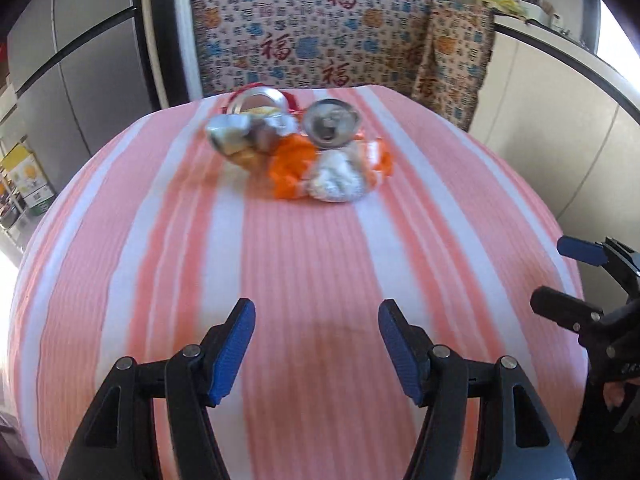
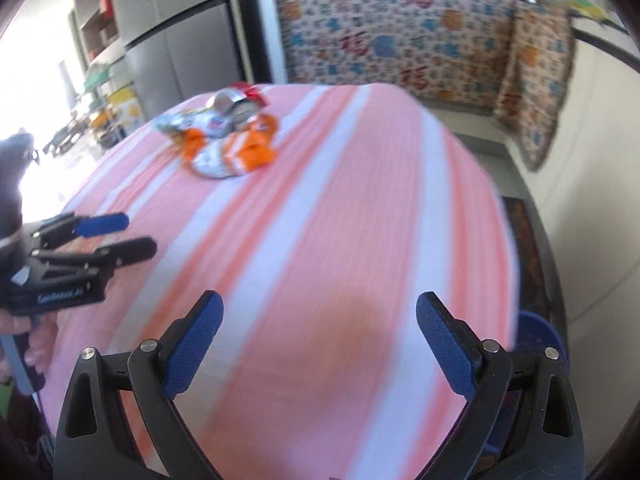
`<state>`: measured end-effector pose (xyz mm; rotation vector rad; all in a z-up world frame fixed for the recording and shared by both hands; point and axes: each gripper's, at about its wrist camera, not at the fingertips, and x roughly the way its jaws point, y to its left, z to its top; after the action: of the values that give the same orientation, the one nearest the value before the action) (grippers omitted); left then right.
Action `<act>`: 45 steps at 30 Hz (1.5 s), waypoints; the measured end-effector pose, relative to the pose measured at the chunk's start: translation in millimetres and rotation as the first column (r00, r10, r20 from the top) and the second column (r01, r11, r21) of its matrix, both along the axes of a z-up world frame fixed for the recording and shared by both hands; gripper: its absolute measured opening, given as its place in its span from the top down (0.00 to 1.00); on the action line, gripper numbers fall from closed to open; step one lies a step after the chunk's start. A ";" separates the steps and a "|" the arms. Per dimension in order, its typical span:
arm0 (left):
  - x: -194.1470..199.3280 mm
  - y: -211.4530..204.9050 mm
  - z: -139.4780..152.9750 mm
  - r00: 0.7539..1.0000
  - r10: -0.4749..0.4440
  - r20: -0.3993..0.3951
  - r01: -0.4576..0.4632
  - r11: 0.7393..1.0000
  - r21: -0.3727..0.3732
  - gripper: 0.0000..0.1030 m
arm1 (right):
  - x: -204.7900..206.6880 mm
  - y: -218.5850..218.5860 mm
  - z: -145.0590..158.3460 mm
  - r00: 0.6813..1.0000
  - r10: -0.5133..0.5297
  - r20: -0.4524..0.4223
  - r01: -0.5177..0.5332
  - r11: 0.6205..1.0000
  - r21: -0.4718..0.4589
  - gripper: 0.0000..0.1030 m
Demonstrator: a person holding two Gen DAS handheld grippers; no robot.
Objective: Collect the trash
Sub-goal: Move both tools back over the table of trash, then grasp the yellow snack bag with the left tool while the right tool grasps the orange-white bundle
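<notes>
A: Where's the trash?

B: Bunched in one heap at the far end of the desk (image 1: 320, 320), well apart from both tools. A can (image 1: 331, 123) lies on its side with its round metal end facing the left camera. Just beside it sit crumpled silver foil (image 1: 230, 134), an orange wrapper (image 1: 290, 164) and a whitish wad (image 1: 336, 180).

A: Why is it clumped like that?

B: My guess is that it's heaped so pieces can be picked off one at a time. The can rests on top of the soft stuff, so it looks like the easiest first pick.

A: And the tools?

B: The left gripper (image 1: 316, 344) hovers over the near end, fingers spread wide, nothing between them. The right gripper (image 2: 320, 344) is the same: wide apart and empty. They sit side by side, each showing at the edge of the other's view.

A: What are the materials like?

B: The cloth is soft, ribbed, pink-and-white striped. The can is hard, smooth and curved, so it may roll. Foil and wrapper are thin and crinkly and will likely crush under a squeeze. A blue rim (image 2: 540, 332) peeks below the desk's right edge; I can't tell if it's a bin.
</notes>
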<state>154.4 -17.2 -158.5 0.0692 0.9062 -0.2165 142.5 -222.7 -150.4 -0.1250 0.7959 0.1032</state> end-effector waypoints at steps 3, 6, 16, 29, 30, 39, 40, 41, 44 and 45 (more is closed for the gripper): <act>19.5 31.4 -8.2 0.999 0.054 -0.003 -0.054 0.998 0.021 0.37 | 24.2 29.6 -14.4 0.999 0.023 -0.028 -0.024 0.999 -0.040 0.05; 24.9 45.0 -11.3 0.998 0.055 0.005 -0.055 0.998 -0.004 0.34 | 34.3 45.8 -28.4 0.999 0.021 -0.045 -0.025 0.995 -0.096 0.05; 28.2 35.0 -12.7 1.000 0.023 -0.005 -0.023 0.999 0.045 0.16 | 36.6 42.2 -30.2 0.998 0.003 -0.059 -0.007 0.997 -0.072 0.00; 30.6 36.5 -12.9 1.000 0.023 -0.007 -0.022 0.999 0.044 0.15 | 35.9 42.6 -29.4 0.998 0.001 -0.059 -0.006 0.997 -0.074 0.00; 30.7 36.4 -12.9 1.000 0.022 -0.007 -0.021 0.999 0.044 0.15 | 35.8 42.5 -29.4 0.998 0.001 -0.059 -0.006 0.997 -0.074 0.00; 30.1 38.4 -12.9 1.000 0.017 -0.009 -0.016 0.999 0.031 0.15 | 35.5 41.9 -29.1 0.998 0.001 -0.059 -0.006 0.997 -0.073 0.00; 30.0 38.7 -12.2 1.000 0.012 -0.009 -0.012 1.000 0.025 0.15 | 35.4 42.1 -29.2 0.998 0.001 -0.059 -0.006 0.997 -0.073 0.00; 31.4 39.1 -10.5 1.000 -0.013 -0.008 0.013 1.000 0.001 0.15 | 35.0 42.2 -29.3 0.998 0.001 -0.059 -0.006 0.997 -0.073 0.00; 40.1 38.7 6.9 0.996 -0.082 0.039 0.085 0.993 -0.084 0.15 | 35.1 42.1 -29.1 0.998 0.001 -0.059 -0.006 0.997 -0.073 0.00; 45.5 36.4 14.6 0.994 -0.089 0.062 0.095 0.991 -0.092 0.15 | 34.9 42.1 -29.2 0.998 0.001 -0.059 -0.006 0.997 -0.073 0.00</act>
<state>199.9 19.2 -143.9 0.0288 0.8350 -0.3416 177.4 -180.6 -179.6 -0.1928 0.8588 0.0815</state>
